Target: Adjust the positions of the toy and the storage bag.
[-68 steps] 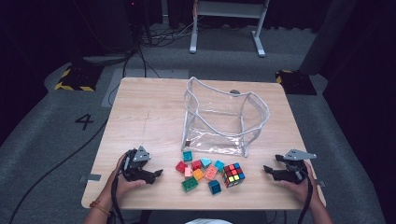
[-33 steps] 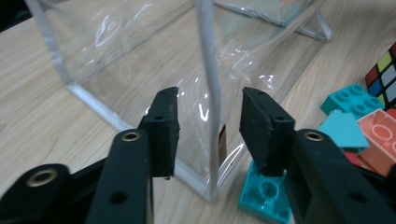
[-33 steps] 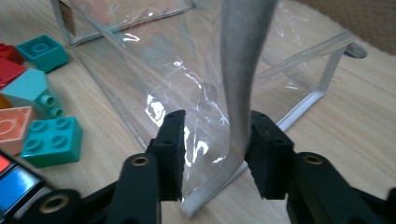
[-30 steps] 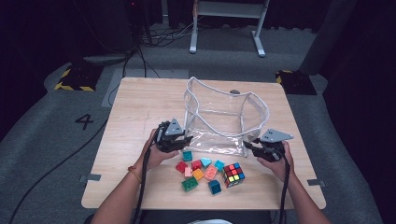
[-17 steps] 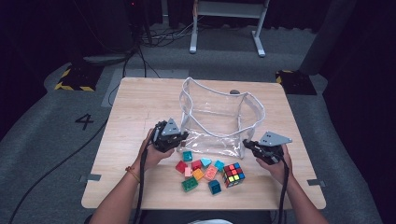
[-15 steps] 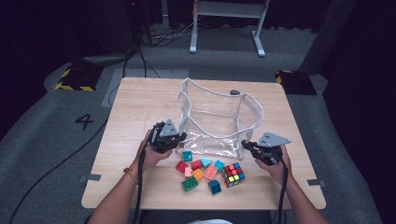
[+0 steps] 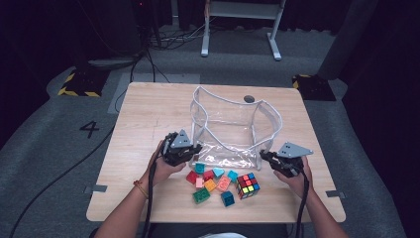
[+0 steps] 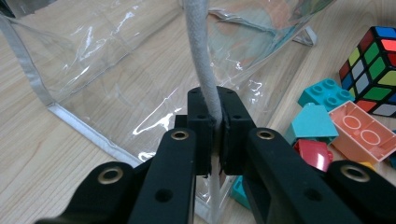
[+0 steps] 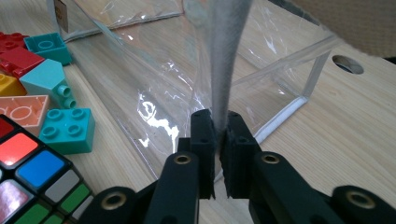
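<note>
Beside the table (image 7: 148,114), floor marking "4" (image 7: 92,129); left gripper (image 7: 190,151) and right gripper (image 7: 265,157) each pinch the clear bag (image 7: 233,129) trim.

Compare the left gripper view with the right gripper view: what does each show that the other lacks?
Left gripper view: the left gripper shut on the bag's white trim, beside a red block. Right gripper view: the right gripper shut on a grey strip of trim, and the table's hole. Both: the clear bag, the cube, teal blocks and the wooden table.
</note>
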{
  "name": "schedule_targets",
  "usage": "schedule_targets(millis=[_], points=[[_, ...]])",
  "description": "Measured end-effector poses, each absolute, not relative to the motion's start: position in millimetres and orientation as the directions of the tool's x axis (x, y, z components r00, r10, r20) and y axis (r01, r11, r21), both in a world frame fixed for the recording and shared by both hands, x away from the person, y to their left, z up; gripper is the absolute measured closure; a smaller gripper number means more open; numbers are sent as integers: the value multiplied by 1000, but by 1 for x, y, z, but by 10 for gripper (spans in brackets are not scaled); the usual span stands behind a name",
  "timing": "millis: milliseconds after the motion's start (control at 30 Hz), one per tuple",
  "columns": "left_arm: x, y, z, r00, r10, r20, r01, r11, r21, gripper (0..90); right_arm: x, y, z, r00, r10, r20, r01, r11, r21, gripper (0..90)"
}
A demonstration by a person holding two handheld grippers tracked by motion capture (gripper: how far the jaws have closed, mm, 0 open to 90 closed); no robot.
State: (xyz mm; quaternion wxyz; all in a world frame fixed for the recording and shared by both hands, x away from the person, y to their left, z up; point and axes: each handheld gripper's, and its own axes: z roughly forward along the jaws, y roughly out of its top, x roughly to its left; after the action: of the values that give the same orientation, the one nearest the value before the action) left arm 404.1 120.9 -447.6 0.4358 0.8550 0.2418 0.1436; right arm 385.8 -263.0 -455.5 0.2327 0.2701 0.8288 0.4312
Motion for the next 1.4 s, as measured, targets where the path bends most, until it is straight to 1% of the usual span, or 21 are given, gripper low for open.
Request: schedule_targets(millis=[33, 100, 133, 167, 200, 233, 300, 367, 433, 500, 533, 567, 600, 667, 867, 933, 967, 1033, 1200, 1333, 1400], points=[[402, 121, -448, 848, 529, 28, 289, -506, 813, 762, 385, -266, -455, -749, 646, -147, 243, 474, 846, 769], [399, 124, -448, 840, 542, 31, 293, -499, 816, 670, 381, -270, -454, -746, 654, -129, 249, 453, 856, 684], [399, 124, -448, 840, 542, 31, 293, -499, 816, 664, 381, -270, -454, -746, 654, -129, 249, 453, 856, 684], [397, 125, -448, 840, 543, 21, 298, -493, 818, 630, 377, -273, -454, -753, 647, -120, 247, 447, 860, 599], [393, 131, -448, 834, 552, 17, 302, -482, 822, 580, 374, -275, -453, -763, 634, -123, 238, 454, 859, 552], [393, 131, -448, 834, 552, 17, 302, -482, 822, 575, 374, -275, -453, -763, 634, -123, 238, 454, 859, 552], [388, 139, -448, 832, 555, 21, 310, -496, 811, 556, 367, -276, -454, -768, 625, -141, 230, 475, 849, 492], [381, 150, -451, 811, 584, 35, 335, -513, 790, 473, 359, -277, -455, -792, 601, -110, 230, 459, 858, 413], [377, 155, -453, 802, 597, 24, 359, -514, 779, 415, 353, -277, -458, -814, 572, -97, 234, 477, 848, 363], [372, 164, -457, 787, 616, 32, 381, -526, 760, 365, 350, -276, -459, -821, 562, -96, 232, 483, 844, 352], [370, 166, -459, 780, 624, 43, 384, -533, 754, 323, 346, -274, -461, -829, 549, -105, 227, 502, 835, 327], [368, 170, -462, 771, 635, 59, 389, -542, 745, 323, 346, -274, -461, -829, 549, -105, 227, 502, 835, 327], [366, 175, -464, 760, 647, 58, 403, -540, 739, 284, 344, -274, -462, -834, 543, -98, 226, 498, 837, 321], [361, 189, -472, 739, 671, 60, 430, -538, 725, 258, 338, -273, -462, -855, 511, -87, 221, 511, 831, 296], [355, 204, -484, 708, 705, 42, 483, -526, 700, 196, 331, -271, -461, -880, 470, -71, 203, 506, 839, 268], [353, 207, -490, 690, 722, 42, 510, -527, 680, 180, 327, -268, -460, -899, 434, -53, 194, 506, 840, 256], [353, 207, -490, 690, 722, 42, 510, -527, 680, 176, 327, -268, -460, -899, 434, -53, 194, 506, 840, 256], [351, 208, -494, 696, 715, 63, 507, -552, 662, 171, 321, -262, -459, -920, 388, -56, 165, 514, 842, 249], [352, 208, -498, 698, 713, 62, 503, -551, 666, 155, 321, -251, -460, -934, 350, -68, 144, 544, 827, 231], [357, 208, -499, 701, 713, 24, 518, -532, 670, 155, 326, -240, -464, -948, 307, -78, 123, 583, 803, 231], [359, 209, -501, 706, 708, 3, 522, -523, 674, 150, 333, -238, -467, -953, 295, -60, 132, 588, 798, 204]])
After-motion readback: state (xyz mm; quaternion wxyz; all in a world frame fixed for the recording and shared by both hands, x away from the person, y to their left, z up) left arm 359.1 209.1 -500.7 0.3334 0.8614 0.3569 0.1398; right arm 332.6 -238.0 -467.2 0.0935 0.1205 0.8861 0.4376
